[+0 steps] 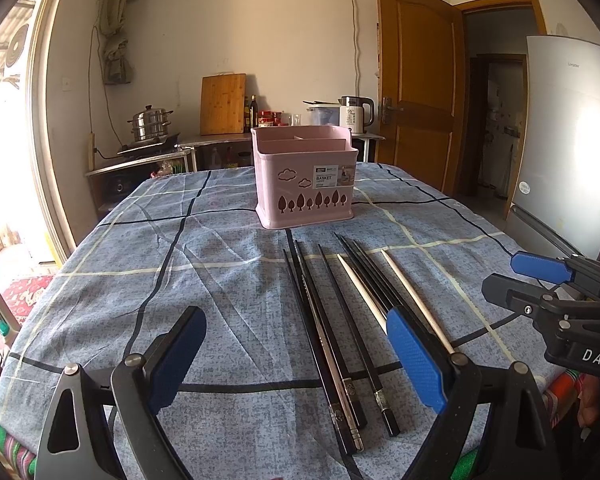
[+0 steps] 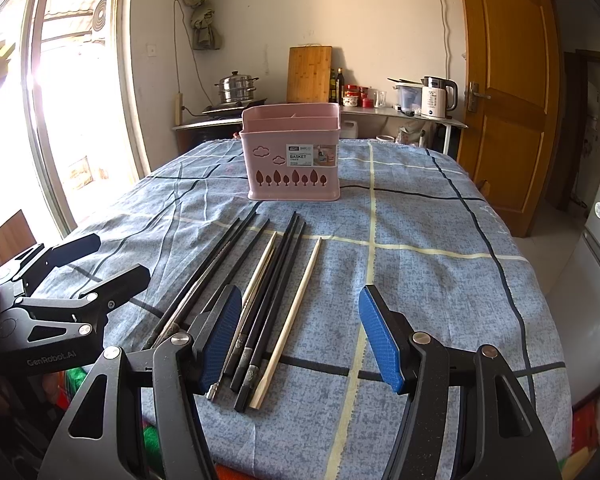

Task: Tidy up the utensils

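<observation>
Chopsticks (image 2: 260, 304) lie loose on tabletop (image 2: 420, 280), long axes toward pink utensil basket (image 2: 292, 156); right gripper (image 2: 300, 336) nearer, spread wide, empty; left gripper (image 1: 296, 364) likewise.

White walls, open wooden door (image 1: 420, 80), bright glass door (image 2: 60, 100) at left, blue checked tablecloth (image 1: 220, 280), grey fridge (image 1: 572, 140).

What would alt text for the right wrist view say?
Black and pale wooden chopsticks lie loose on a blue checked tablecloth, between an open blue-padded hand-held gripper and an empty-looking pink plastic utensil basket standing upright farther back.
</observation>
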